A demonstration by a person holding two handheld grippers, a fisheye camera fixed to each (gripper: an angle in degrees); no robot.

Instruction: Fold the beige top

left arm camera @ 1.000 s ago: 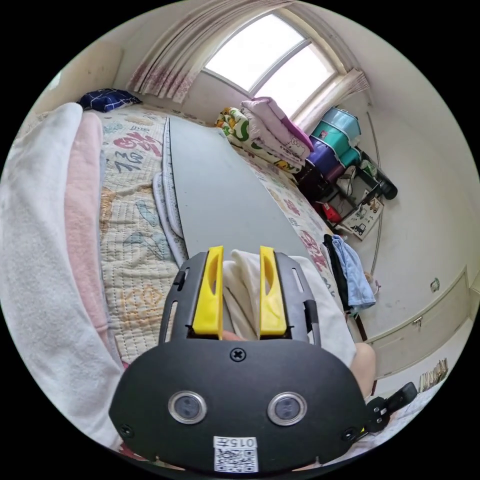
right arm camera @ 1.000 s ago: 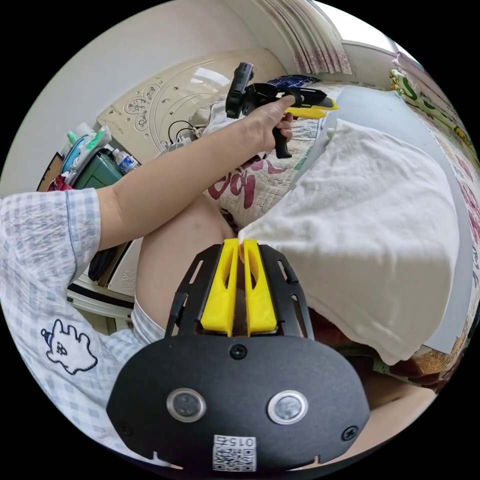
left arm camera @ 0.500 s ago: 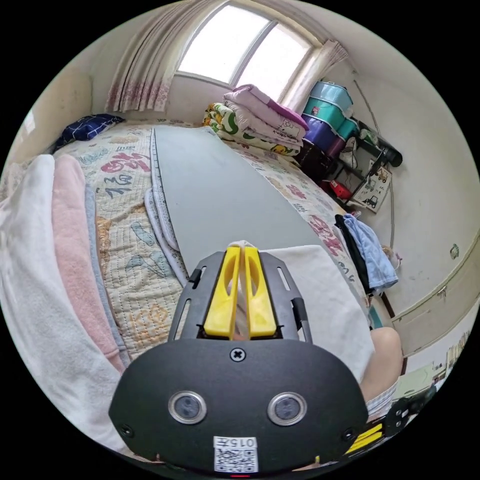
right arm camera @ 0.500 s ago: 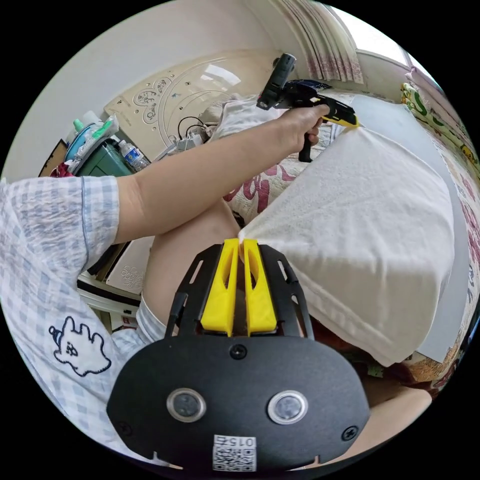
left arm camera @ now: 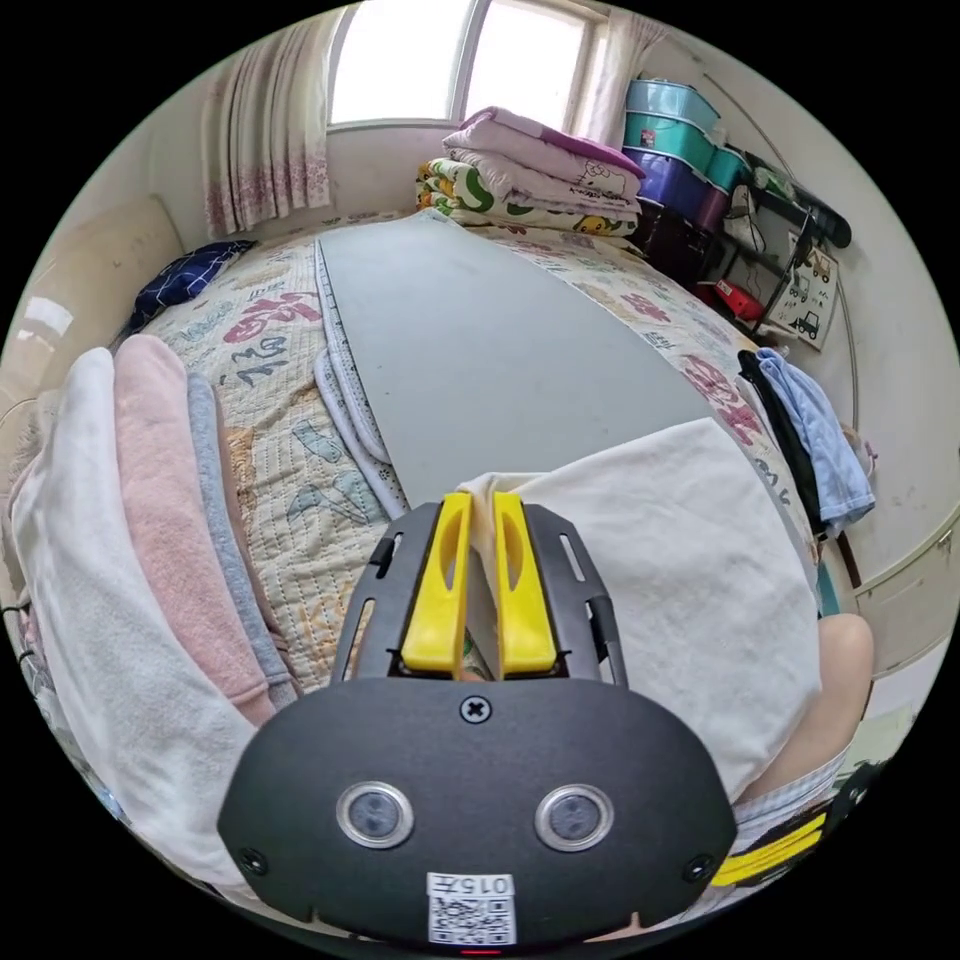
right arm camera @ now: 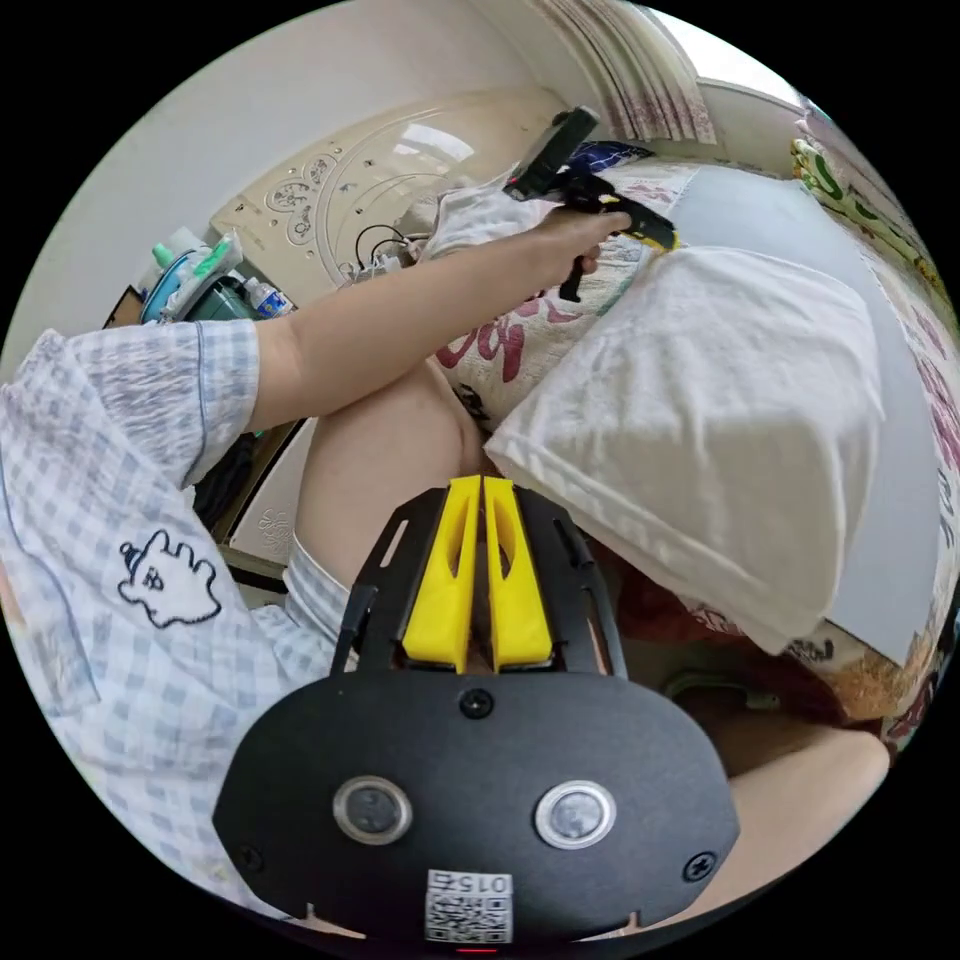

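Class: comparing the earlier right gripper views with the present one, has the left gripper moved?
Yes. Against the carved headboard, the left gripper closed first, then drew the beige top corner nearer the right gripper.

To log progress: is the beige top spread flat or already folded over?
Folded over: the beige top shows a doubled hemmed edge and lies compact on the grey board.
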